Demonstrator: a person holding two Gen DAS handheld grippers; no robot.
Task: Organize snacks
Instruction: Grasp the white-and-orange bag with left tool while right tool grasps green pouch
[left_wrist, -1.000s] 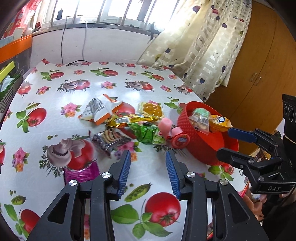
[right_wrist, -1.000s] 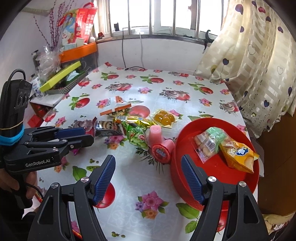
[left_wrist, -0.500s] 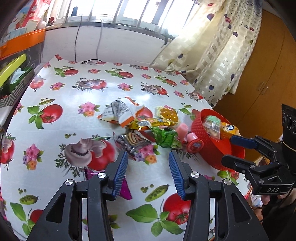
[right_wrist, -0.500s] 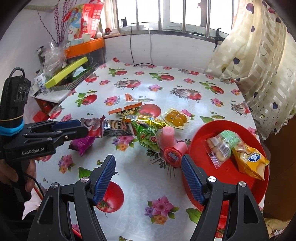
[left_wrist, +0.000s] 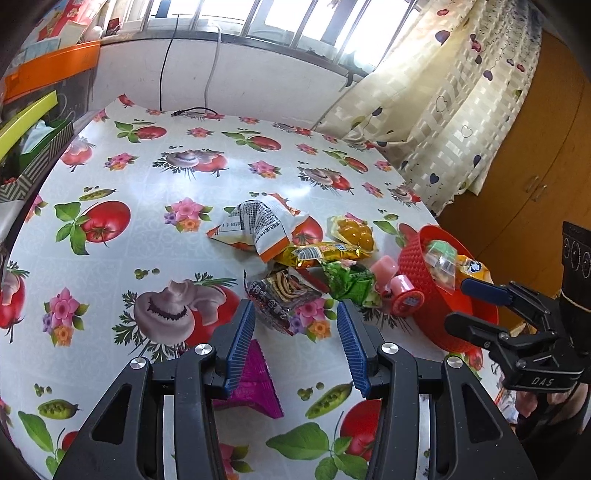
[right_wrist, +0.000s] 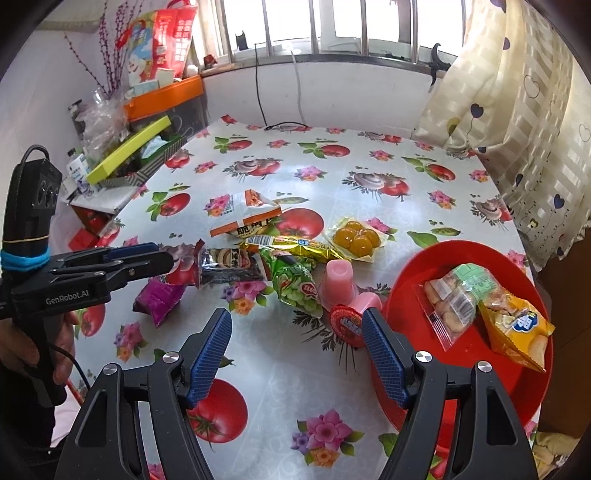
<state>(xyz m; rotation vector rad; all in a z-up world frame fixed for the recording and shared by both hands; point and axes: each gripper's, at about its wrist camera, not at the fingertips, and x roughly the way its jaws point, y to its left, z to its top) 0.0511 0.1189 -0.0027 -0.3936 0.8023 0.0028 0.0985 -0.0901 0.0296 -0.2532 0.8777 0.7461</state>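
Observation:
A red basket (right_wrist: 517, 373) (left_wrist: 413, 266) at the right table edge holds a clear cookie pack (right_wrist: 450, 299) and a yellow chip bag (right_wrist: 517, 325). Loose snacks lie left of it: two pink jelly cups (right_wrist: 338, 280), a green packet (right_wrist: 295, 284), a gold bar (right_wrist: 291, 245), a dark packet (left_wrist: 284, 295), an orange-white bag (left_wrist: 258, 225), yellow jellies (right_wrist: 356, 236) and a purple packet (left_wrist: 255, 380). My left gripper (left_wrist: 295, 347) is open above the purple and dark packets. My right gripper (right_wrist: 297, 354) is open, just short of the jelly cups.
The flowered tablecloth (left_wrist: 147, 229) covers the table. Boxes and clutter (right_wrist: 129, 155) stand along the left edge. A curtain (right_wrist: 517, 110) hangs at the back right, and a wooden cabinet (left_wrist: 535, 166) stands beyond the basket. A cable (left_wrist: 192, 110) lies at the far edge.
Both grippers have drawn back and risen, so more of the table shows. The purple packet now lies between the left fingers. No snack has moved.

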